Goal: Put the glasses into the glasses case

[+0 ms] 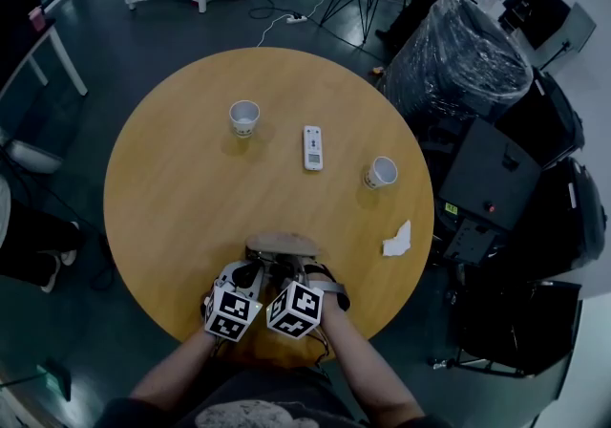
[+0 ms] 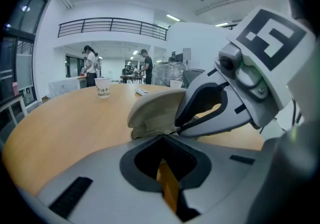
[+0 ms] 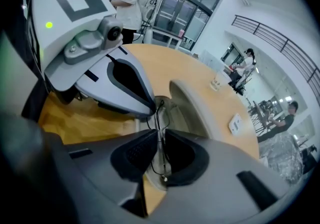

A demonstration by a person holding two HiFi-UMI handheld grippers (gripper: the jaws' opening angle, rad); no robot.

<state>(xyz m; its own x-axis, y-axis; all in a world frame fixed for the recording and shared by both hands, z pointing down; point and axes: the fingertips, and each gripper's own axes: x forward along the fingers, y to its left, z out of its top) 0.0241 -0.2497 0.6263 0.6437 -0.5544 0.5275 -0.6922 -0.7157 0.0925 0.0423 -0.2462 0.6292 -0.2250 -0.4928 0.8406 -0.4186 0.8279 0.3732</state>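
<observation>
A beige glasses case lies open near the front edge of the round wooden table, its lid standing up. In the right gripper view, my right gripper is shut on the thin wire-framed glasses, which hang over the open case. My left gripper is shut at the case's near rim and seems to pinch it. In the head view both grippers sit side by side just in front of the case, the left gripper next to the right gripper. Most of the glasses are hidden by the jaws.
Further back on the table stand a paper cup and a second paper cup, with a white remote between them. A crumpled tissue lies at the right edge. Black cases and a plastic-wrapped bundle crowd the floor to the right.
</observation>
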